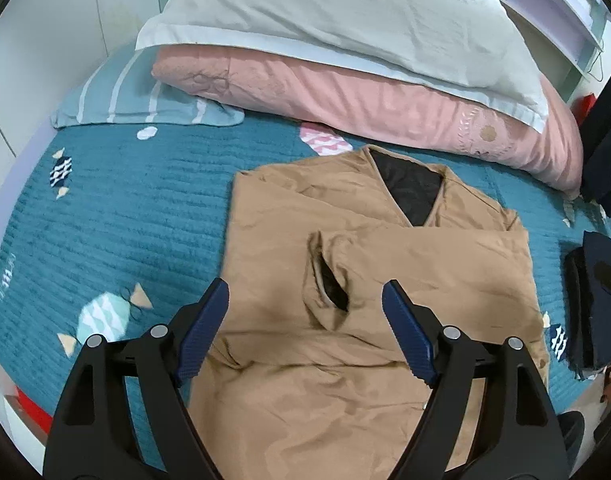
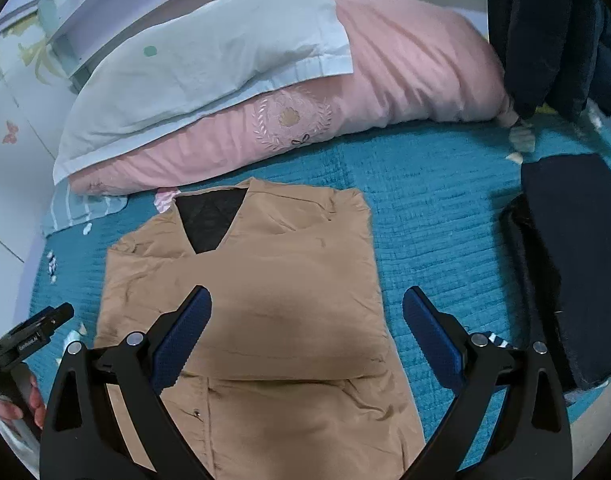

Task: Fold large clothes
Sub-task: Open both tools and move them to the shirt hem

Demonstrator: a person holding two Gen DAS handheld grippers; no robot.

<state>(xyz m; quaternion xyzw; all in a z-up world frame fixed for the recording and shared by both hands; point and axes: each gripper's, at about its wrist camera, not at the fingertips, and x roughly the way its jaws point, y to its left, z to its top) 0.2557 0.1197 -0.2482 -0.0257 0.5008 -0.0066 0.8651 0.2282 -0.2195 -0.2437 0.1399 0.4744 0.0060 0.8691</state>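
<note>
With both my left gripper [image 1: 305, 312] and right gripper [image 2: 307, 330] wide open and empty above the tan jacket [image 1: 345, 280] lying mid-bed [image 1: 125, 220], I judge it soft, padded, slippery, best pinched at its 2 hem corners.

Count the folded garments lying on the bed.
2. The tan jacket lies mid-bed before the pillows; the navy garment lies folded to its right, near the bed's edge. Others may sit out of view.

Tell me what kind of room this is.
Most likely a bedroom: a tan jacket lies on a bed with a teal quilt, and a white pillow sits on a pink duvet at the back.
</note>
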